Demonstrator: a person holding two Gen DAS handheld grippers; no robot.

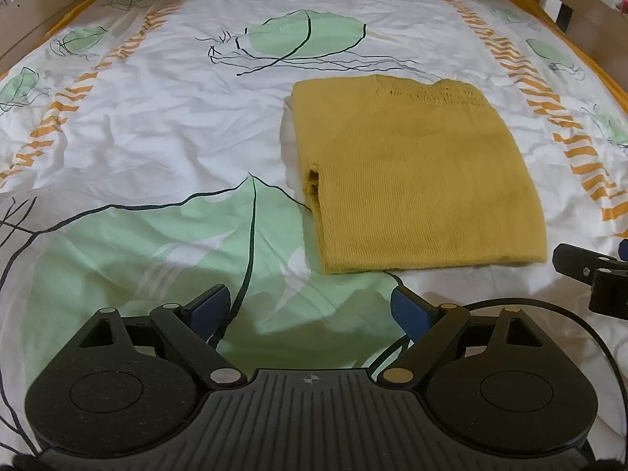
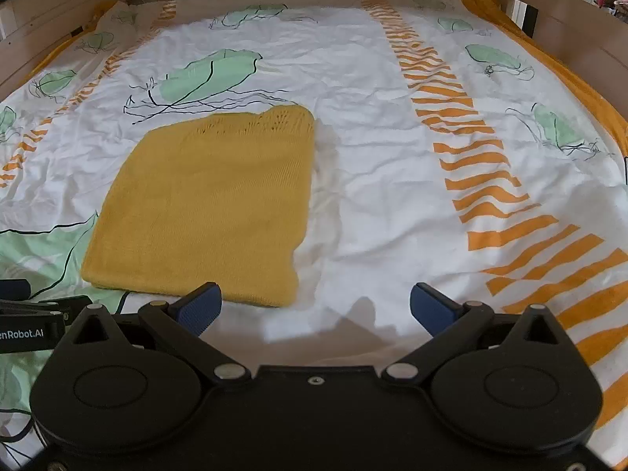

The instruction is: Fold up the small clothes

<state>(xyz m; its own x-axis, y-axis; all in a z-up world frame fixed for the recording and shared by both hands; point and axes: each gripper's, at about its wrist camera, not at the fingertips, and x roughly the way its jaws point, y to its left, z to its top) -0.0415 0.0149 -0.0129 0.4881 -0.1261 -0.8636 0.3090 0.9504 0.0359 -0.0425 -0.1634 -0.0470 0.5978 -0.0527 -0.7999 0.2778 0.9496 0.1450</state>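
Folded yellow knit top [image 1: 416,180] lies flat on the patterned bedsheet [image 1: 157,125]

Left gripper [image 1: 310,306] spread wide, empty, at lower frame; right gripper [image 2: 314,306] likewise released; top sits centre-right in left view.

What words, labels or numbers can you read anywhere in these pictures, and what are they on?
"enRobot.AI": white letters on the black body of the left hand-held gripper, seen from the right wrist view; the picture's edge cuts off the start.
No other text shows: none on the sweater, the sheet or the bed frame.
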